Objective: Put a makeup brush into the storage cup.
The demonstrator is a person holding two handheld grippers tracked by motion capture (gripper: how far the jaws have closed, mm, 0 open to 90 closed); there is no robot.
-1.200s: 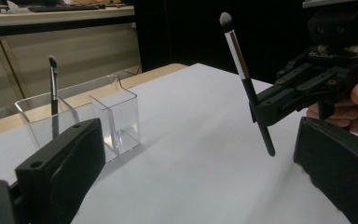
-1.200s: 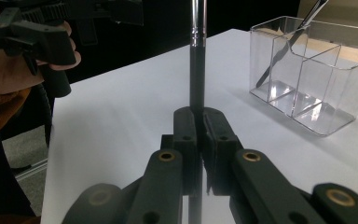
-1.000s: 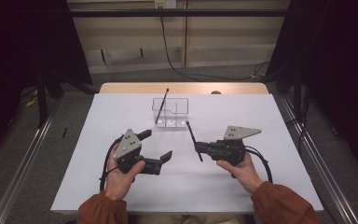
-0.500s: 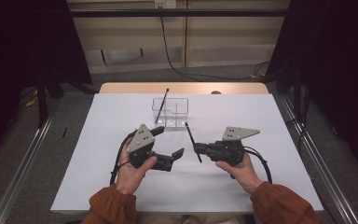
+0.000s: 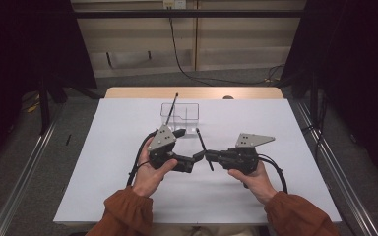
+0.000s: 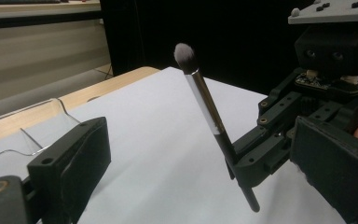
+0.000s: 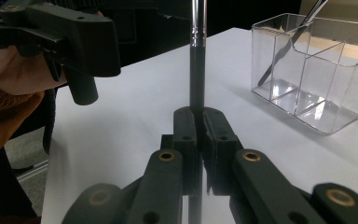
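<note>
On the left, a hand in a rust-orange sleeve (image 5: 123, 216) holds the left gripper (image 5: 189, 147), a black tool with a grey three-cornered plate on top. Its jaws are spread wide apart and nothing is between them. From its own camera, the thin brush stands in the gap in front of the jaws, but they do not touch it.

In the middle is the long thin makeup brush with a black handle, a silver neck and a soft grey tip (image 6: 204, 100). It leans a little, with its soft tip up and away from the person. It is held above the white worktop (image 5: 103, 162), not lying on it.

On the right, the other hand holds the right gripper (image 7: 199, 122). Its jaws are pressed together and pinch the black handle of the brush low down.

Behind both, near the far edge of the worktop, stands a clear plastic box with small sections (image 5: 179, 118). Another thin dark brush (image 5: 171, 105) leans inside its left section.
</note>
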